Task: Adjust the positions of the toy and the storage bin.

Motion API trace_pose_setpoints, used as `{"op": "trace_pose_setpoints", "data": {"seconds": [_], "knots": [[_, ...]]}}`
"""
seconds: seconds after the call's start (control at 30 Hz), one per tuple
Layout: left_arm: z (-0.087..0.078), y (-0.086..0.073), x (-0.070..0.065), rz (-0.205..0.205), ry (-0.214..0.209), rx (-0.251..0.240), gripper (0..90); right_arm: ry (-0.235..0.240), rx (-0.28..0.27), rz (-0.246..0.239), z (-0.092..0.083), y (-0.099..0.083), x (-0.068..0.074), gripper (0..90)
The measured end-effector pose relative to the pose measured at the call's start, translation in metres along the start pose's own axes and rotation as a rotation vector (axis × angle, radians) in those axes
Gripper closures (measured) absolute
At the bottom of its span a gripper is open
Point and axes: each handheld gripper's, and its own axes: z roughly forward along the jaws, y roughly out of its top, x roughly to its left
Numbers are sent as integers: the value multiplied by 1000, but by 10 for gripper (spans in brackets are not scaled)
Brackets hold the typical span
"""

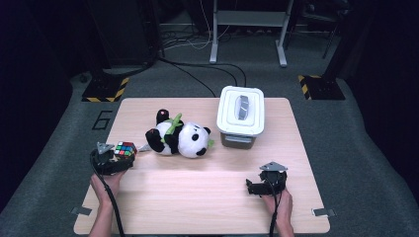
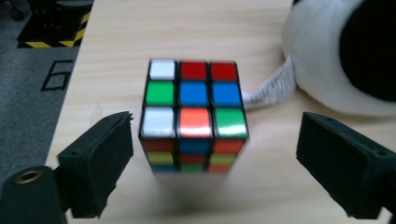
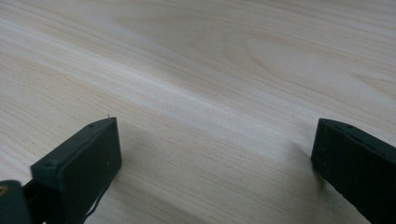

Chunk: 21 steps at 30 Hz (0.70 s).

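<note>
High view: puzzle cube (image 1: 125, 149) sits on the wooden table (image 1: 197, 197) at left of centre in the frame, just ahead of the left gripper (image 1: 123, 160). Plush panda (image 1: 178, 138) lies just right of the cube, near but apart; its white fabric tag (image 2: 271, 88) reaches toward the cube's back corner. White lidded box (image 1: 240, 116) stands further right, in the upper middle of the frame. Right gripper (image 1: 254, 186) rests low at lower right, over bare wood.

Left gripper view: cube (image 2: 192, 116) upright in mid-frame, between the two black jaws. Jaws spread, pads off the cube: a narrow gap on the left side, a wide gap on the right. Nothing gripped. Frame slightly blurred.

Right gripper view: jaws spread wide, nothing between them but table grain.

Judgement: the step in hand looks like either a fresh release or a pre-grasp on the cube; the pictures do not settle which. If grasping: shift the gripper rightward in its own view to centre the cube, keep pads flat on opposite faces, close squarely so it does not twist. If withdrawing: pull straight back, left pad clear of the cube's edge, and avoid nudging the panda's tag.
</note>
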Motion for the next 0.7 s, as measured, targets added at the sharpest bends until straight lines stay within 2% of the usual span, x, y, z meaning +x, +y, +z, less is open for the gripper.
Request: {"op": "trace_pose_setpoints", "data": {"seconds": [0.1,0.2,0.3,0.33,0.4,0.47,0.57,0.6,0.63,0.7], "knots": [[-8,-11,-3,-5,-21,25,64,2,5,-4,0,1,0,0],[-11,-24,-7,18,-33,63,27,14,14,-13,0,1,-1,0],[-11,-32,-11,29,-32,73,8,14,19,-16,0,2,-1,0],[-10,-40,-14,34,-39,76,6,18,35,-11,-1,3,-1,0],[-10,-45,-15,38,-52,101,0,22,45,-7,-1,4,-2,0],[-9,-49,-15,41,-48,117,0,27,53,-7,-1,5,-3,3],[-8,-52,-15,38,-45,112,0,40,53,7,-3,8,-6,6],[-6,-54,-15,55,-38,141,0,40,52,5,-4,9,-6,7],[-4,-56,-16,65,-22,147,0,42,54,9,-5,10,-7,7],[-4,-57,-16,67,-20,143,0,46,53,9,-8,14,-9,5]]}}
